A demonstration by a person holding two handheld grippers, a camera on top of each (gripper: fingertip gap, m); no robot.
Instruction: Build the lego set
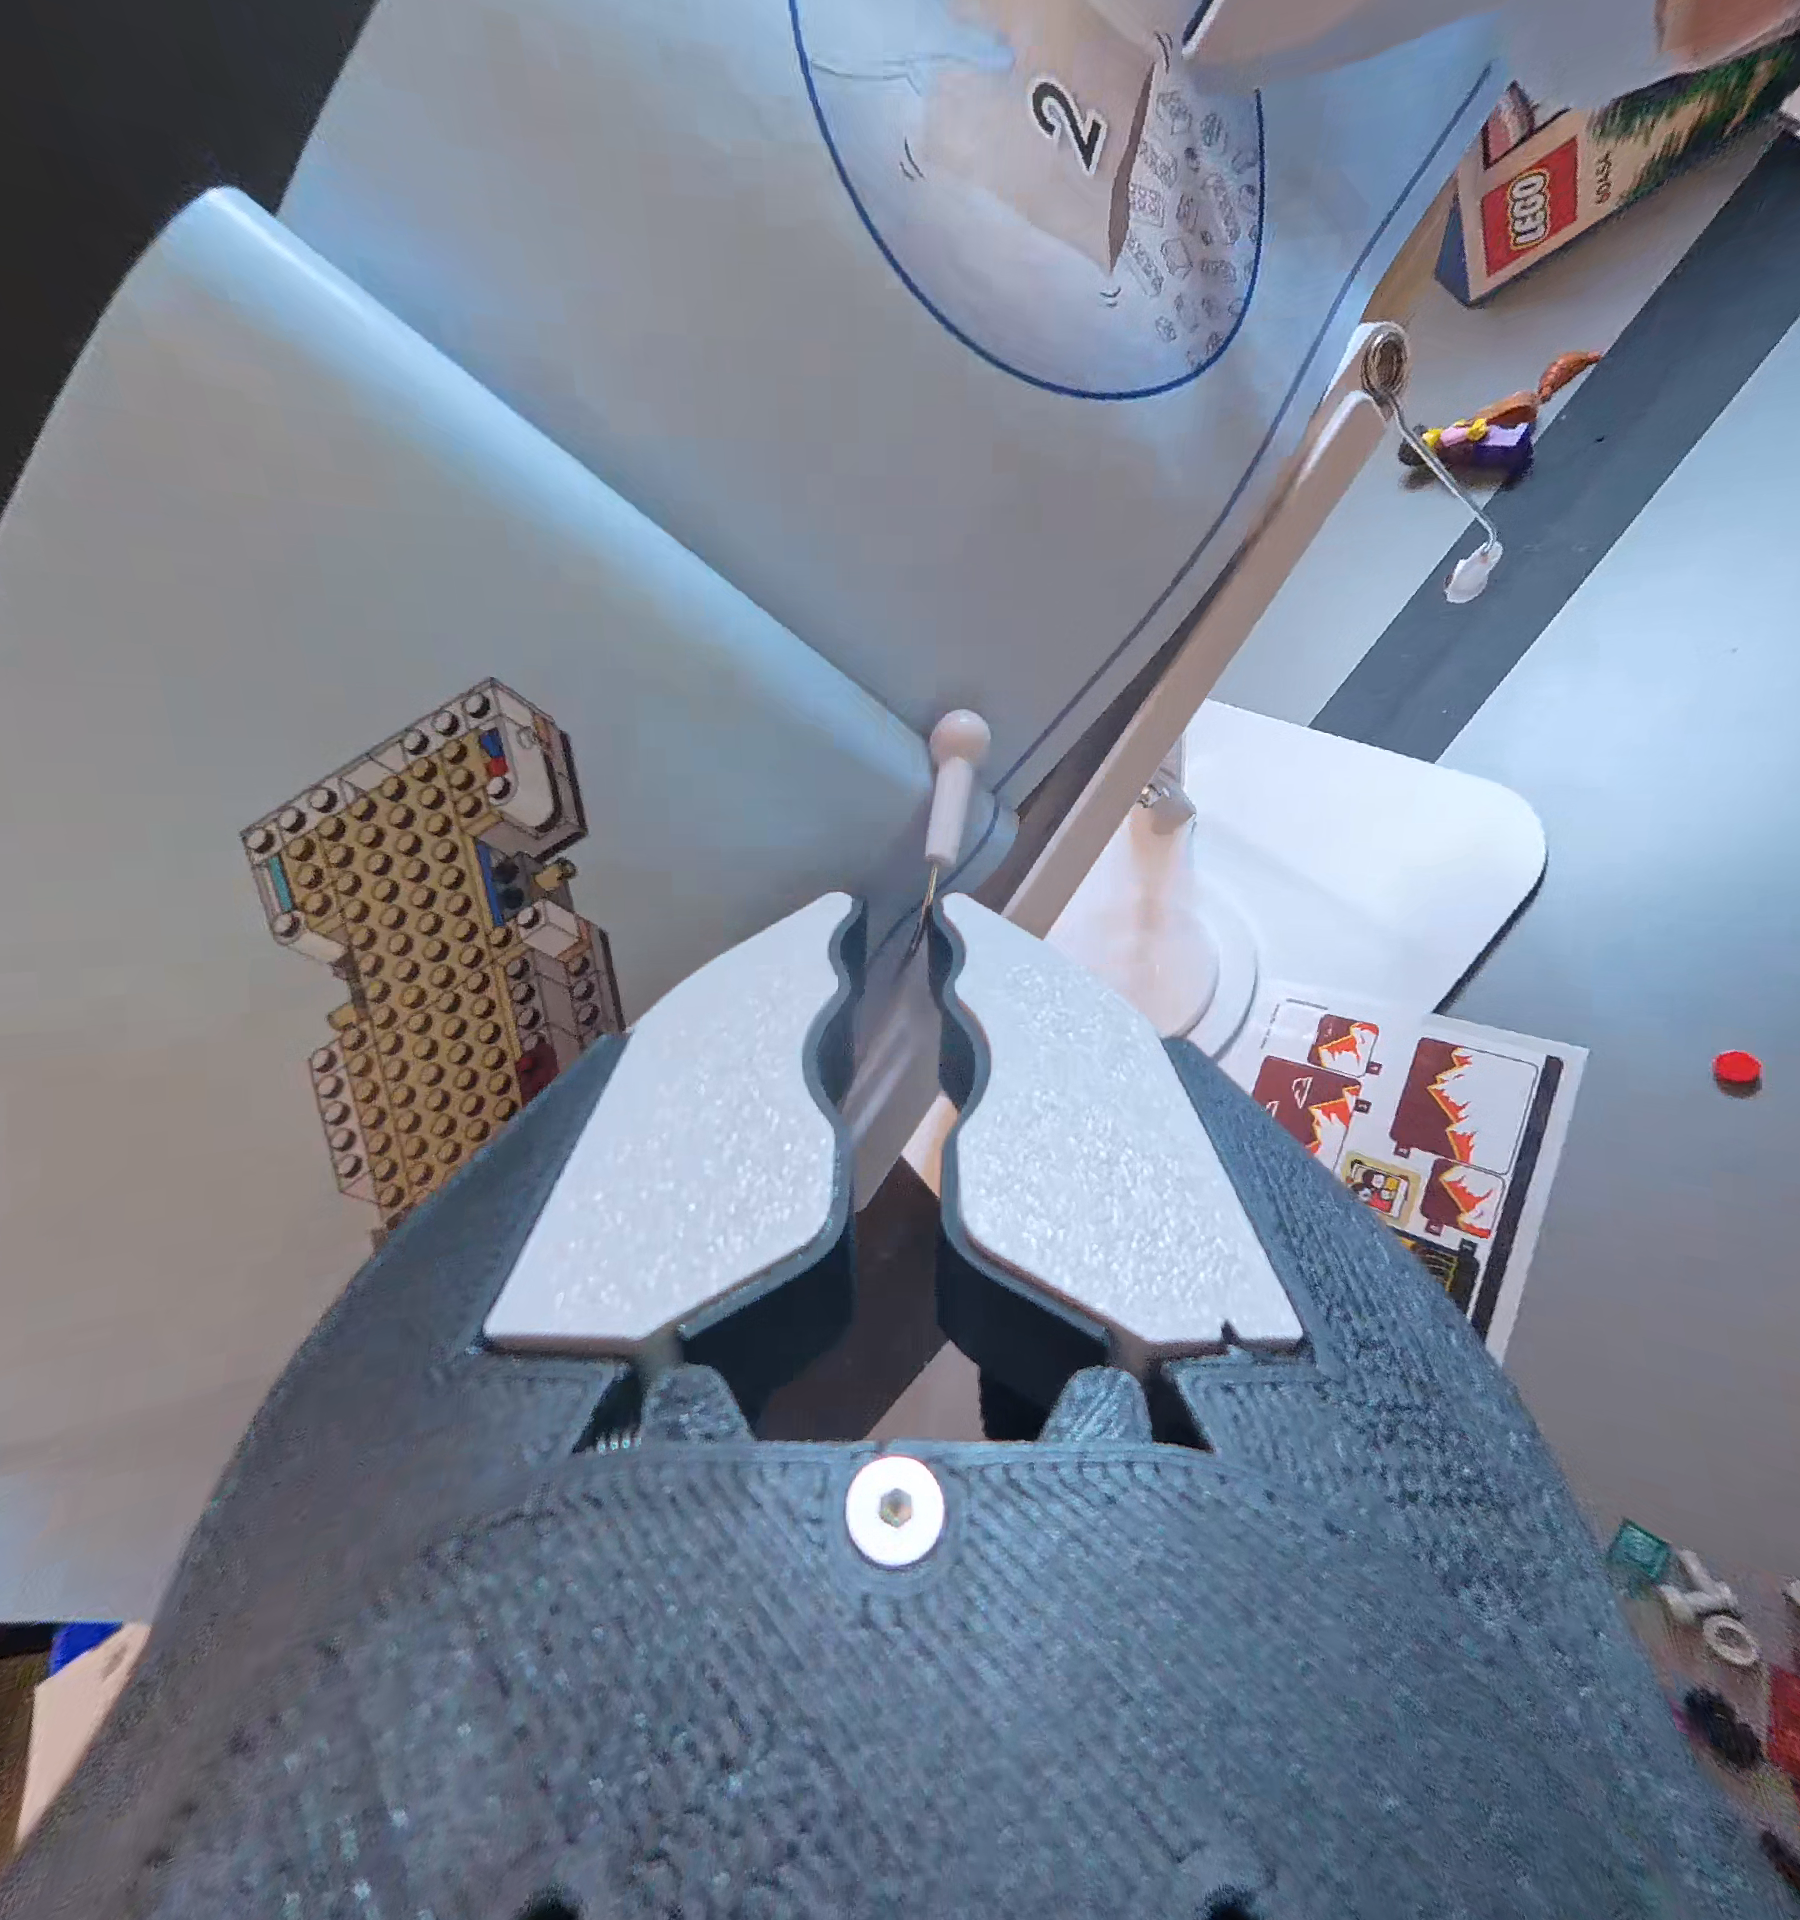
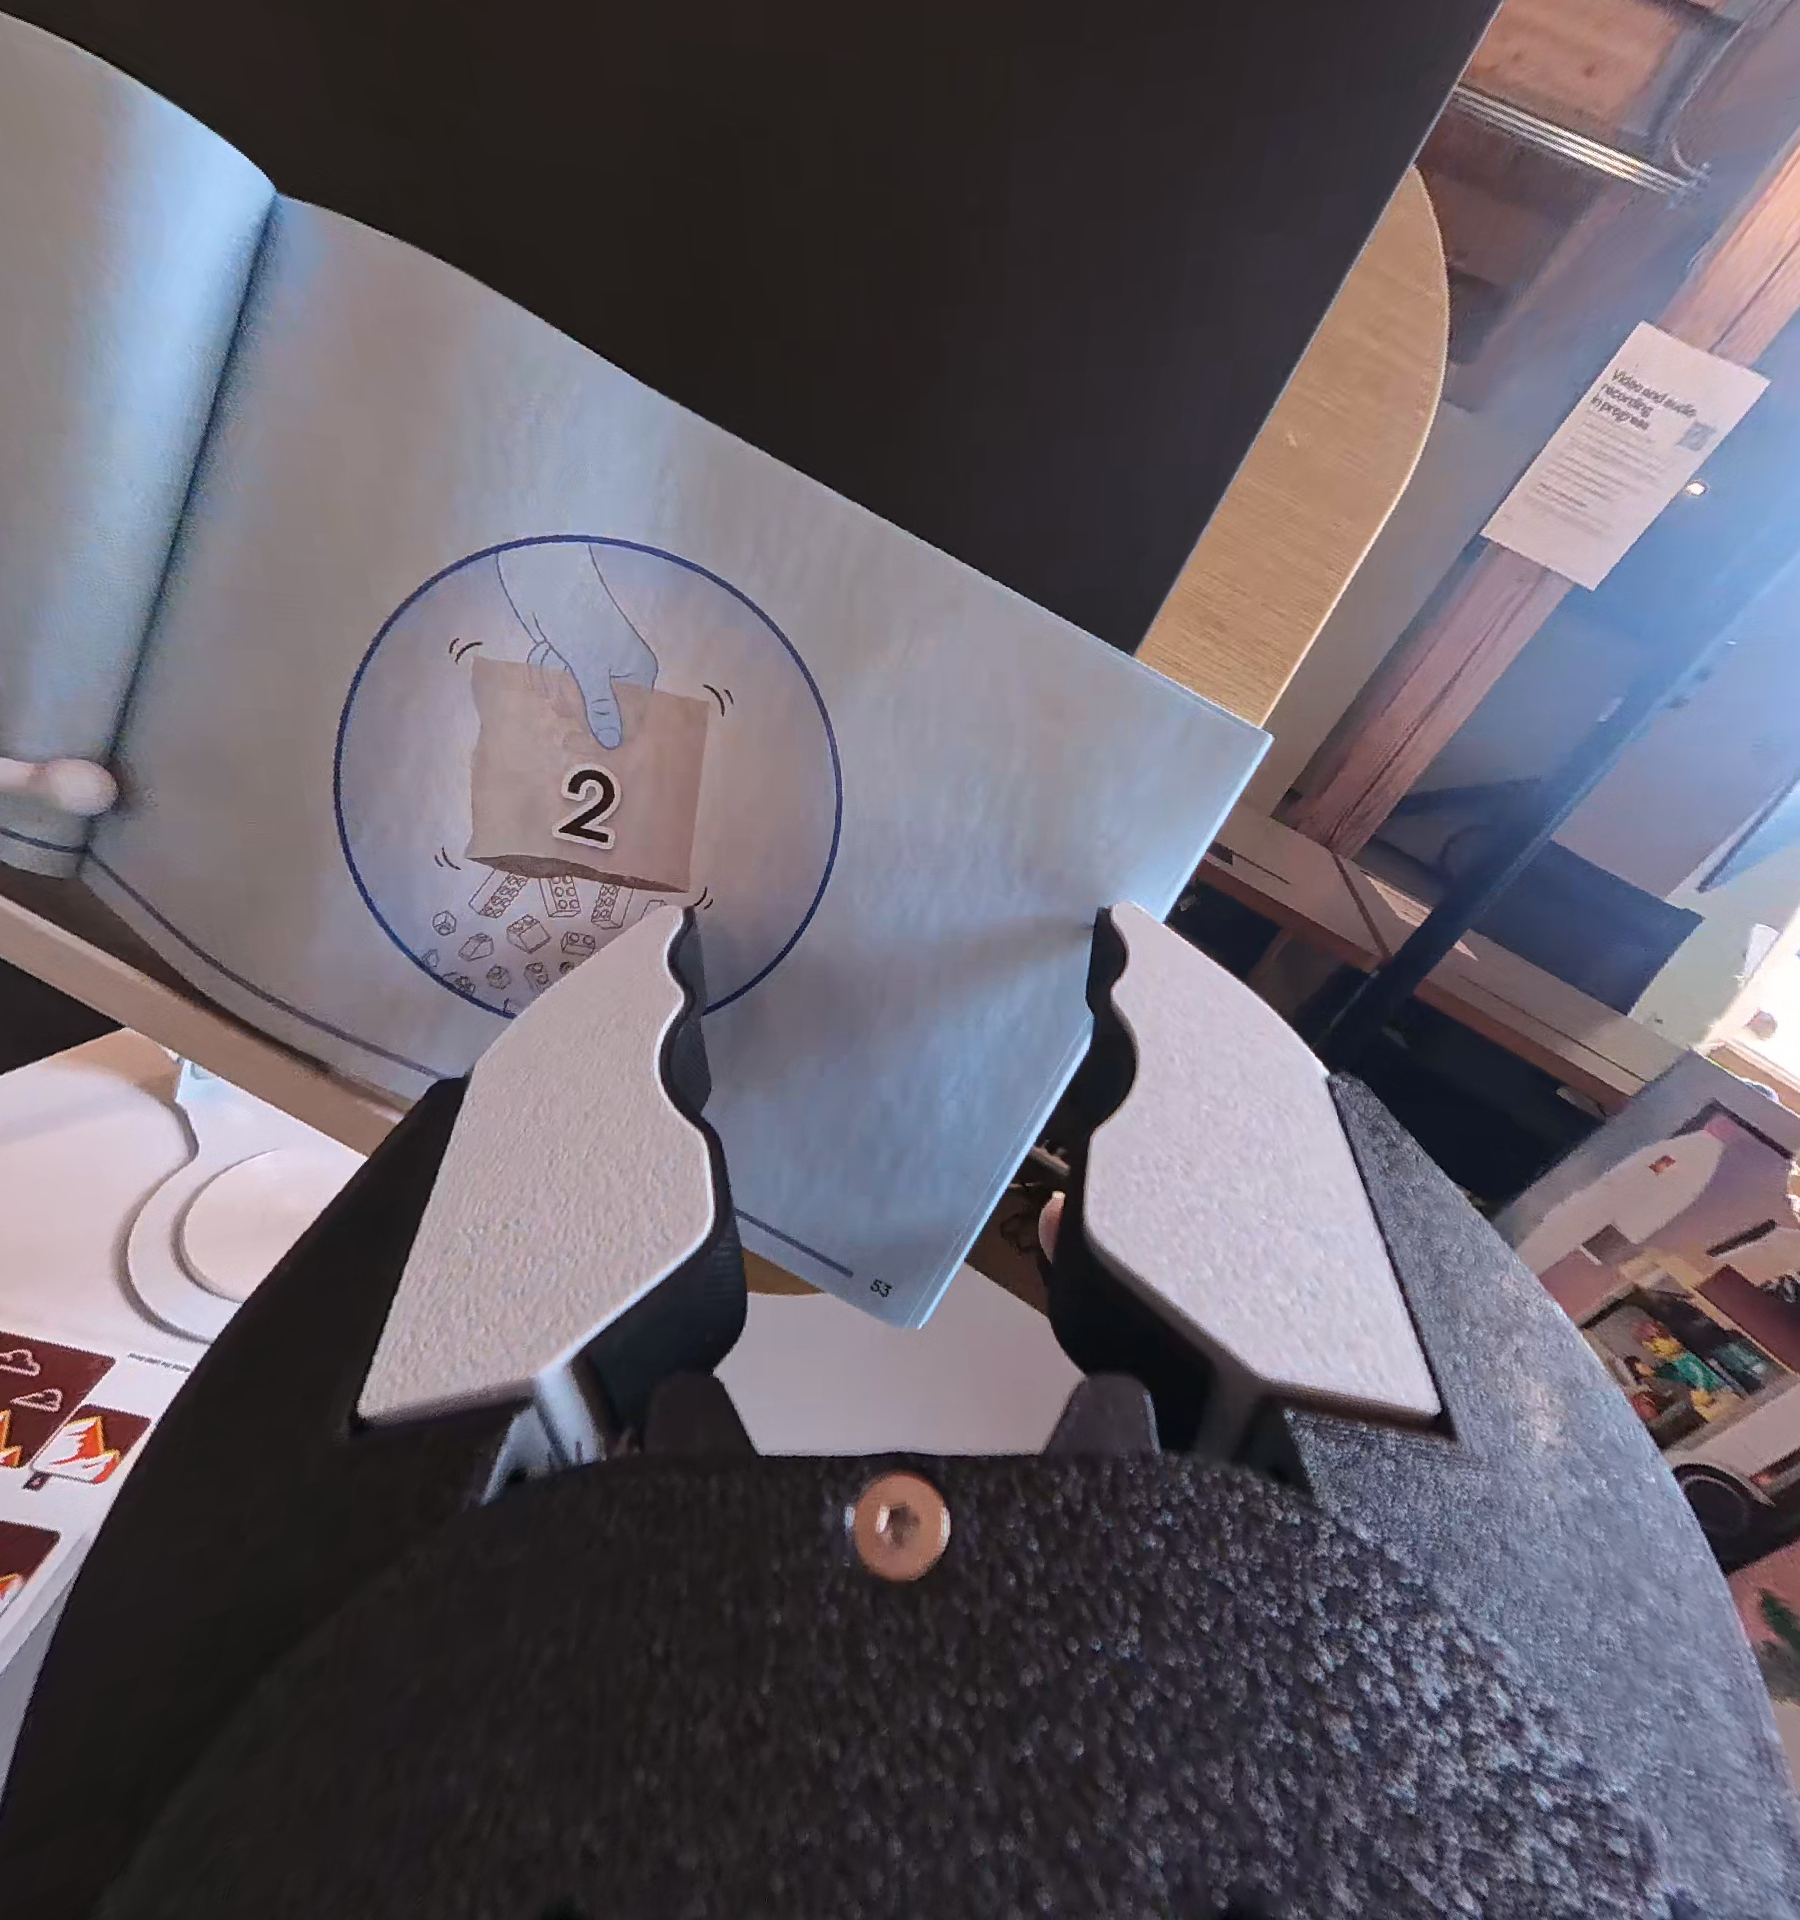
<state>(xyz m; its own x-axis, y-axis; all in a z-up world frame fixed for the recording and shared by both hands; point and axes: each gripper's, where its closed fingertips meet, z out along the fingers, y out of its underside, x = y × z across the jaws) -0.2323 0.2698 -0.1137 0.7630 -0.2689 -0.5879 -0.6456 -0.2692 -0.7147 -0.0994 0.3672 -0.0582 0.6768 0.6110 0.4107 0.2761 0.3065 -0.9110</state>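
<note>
**A:** What's at the left gripper [image 1: 898, 909]?

**B:** Its fingers [image 1: 688, 1122] are drawn nearly together, with only a slim slot between the tips. A thin wire [image 1: 927, 920] runs down into that slot, close to the right-hand finger. I don't see the pads pinching it. The wire carries a white peg [image 1: 953, 790], which stands just beyond the tips and points away along the line of the fingers.

**A:** And the booklet [image 1: 460, 468]?

**B:** It's open and propped on a white stand [image 1: 1374, 831] on the bench [image 1: 1685, 831]. The fold is dead ahead of the left fingers, with one page curling off to their left.

**A:** And over on the right?

**B:** The right gripper [image 2: 896, 920] is spread wide and grips nothing. The booklet's right page slants across the gap between the fingers, and its outer edge runs down just inside the right-hand finger [image 2: 1239, 1174]. The bottom corner hangs low between them. Neither pad presses on it.
</note>
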